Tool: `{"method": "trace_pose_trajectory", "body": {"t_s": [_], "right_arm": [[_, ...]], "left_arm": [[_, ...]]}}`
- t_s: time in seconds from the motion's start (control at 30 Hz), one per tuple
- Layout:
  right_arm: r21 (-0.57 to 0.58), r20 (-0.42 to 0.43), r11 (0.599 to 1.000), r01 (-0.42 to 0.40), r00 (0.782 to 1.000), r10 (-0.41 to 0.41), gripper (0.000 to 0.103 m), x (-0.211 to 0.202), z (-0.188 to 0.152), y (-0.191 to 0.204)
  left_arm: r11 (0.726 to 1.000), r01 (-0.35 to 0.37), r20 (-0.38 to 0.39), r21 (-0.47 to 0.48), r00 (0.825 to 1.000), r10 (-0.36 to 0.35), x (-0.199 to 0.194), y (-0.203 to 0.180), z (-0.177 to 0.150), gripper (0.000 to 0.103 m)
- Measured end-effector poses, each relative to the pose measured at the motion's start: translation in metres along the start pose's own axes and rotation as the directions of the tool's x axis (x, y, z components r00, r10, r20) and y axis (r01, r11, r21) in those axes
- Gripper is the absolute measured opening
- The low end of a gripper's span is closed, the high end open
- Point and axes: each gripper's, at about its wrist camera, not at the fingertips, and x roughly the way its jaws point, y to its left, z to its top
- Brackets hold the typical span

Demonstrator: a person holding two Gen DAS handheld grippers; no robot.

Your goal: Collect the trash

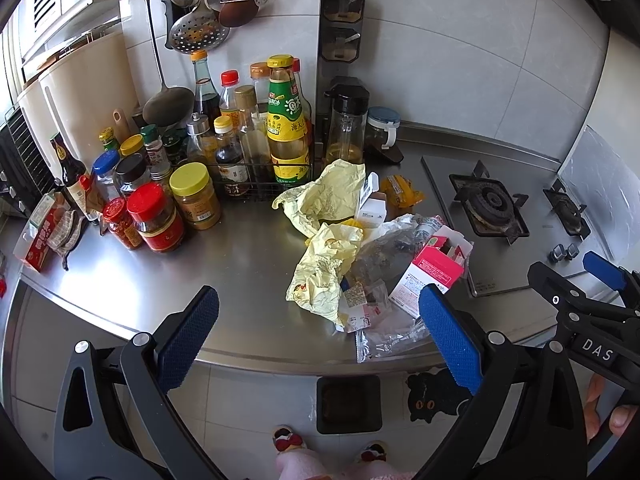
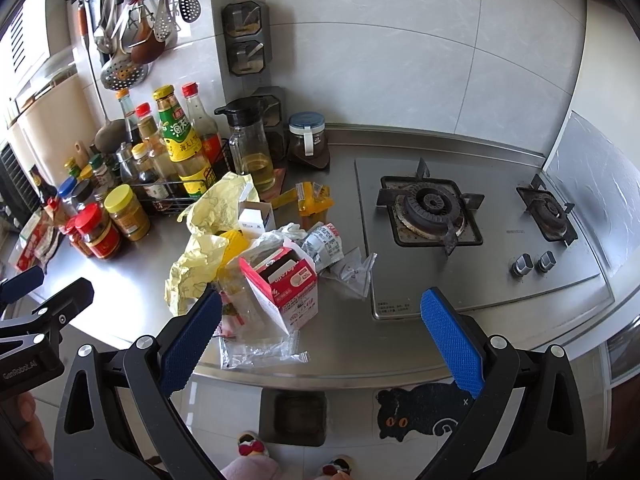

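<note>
Lighting: bright daylight, admitted from the left. Glare is thrown across the steel desk [image 1: 240, 256]; soft shadows are cast rightward. Focus: sharp centrally. Distortion: strong fisheye curvature, with black vignetting at corners.

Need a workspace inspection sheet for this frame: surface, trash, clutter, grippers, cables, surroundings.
Surface: steel counter, bare at front left.
Job's things: trash pile beside the hob: yellow wrappers, pink carton, clear bags at the front edge.
Clutter: condiment jars and bottles at back left.
Grippers: left gripper and right gripper open, empty, short of the pile.
Cables: nothing seen.
Surroundings: gas hob; black bin on the floor below.
</note>
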Motion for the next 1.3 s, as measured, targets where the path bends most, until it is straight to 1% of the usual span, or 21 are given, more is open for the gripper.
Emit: {"method": "trace_pose_trajectory", "body": {"t_s": [0.4, 0.93, 1.07, 1.17, 1.23, 1.3], "right_arm": [[-0.003, 0.002, 1.0, -0.005, 1.0, 0.005, 0.1, 0.0, 0.001, 0.001], [0.007, -0.005, 1.0, -0.015, 1.0, 0.015, 0.1, 0.005, 0.004, -0.002], [0.029, -0.005, 0.998, -0.053, 0.999, 0.053, 0.1, 0.009, 0.003, -0.006], [0.033, -0.01, 0.998, -0.048, 0.999, 0.048, 0.1, 0.016, 0.0, -0.011], [0.057, -0.024, 0.996, -0.066, 0.997, 0.068, 0.1, 0.024, -0.002, -0.016], [0.072, -0.043, 0.994, -0.084, 0.995, 0.088, 0.1, 0.032, -0.005, -0.02]], "left_arm": [[1.0, -0.011, 0.01, -0.007, 1.0, 0.011, -0.003, 0.002, 0.0, 0.095], [1.0, -0.009, 0.0, -0.007, 1.0, 0.009, 0.0, 0.004, 0.001, 0.095], [1.0, -0.005, -0.002, -0.004, 1.0, 0.005, 0.005, 0.006, 0.0, 0.095], [1.0, -0.006, 0.01, 0.0, 1.0, 0.006, 0.009, 0.009, -0.002, 0.095], [1.0, 0.009, 0.011, -0.004, 1.0, -0.009, 0.013, 0.013, -0.004, 0.095], [0.999, 0.036, -0.005, -0.02, 0.999, -0.036, 0.02, 0.017, -0.007, 0.095]]}}
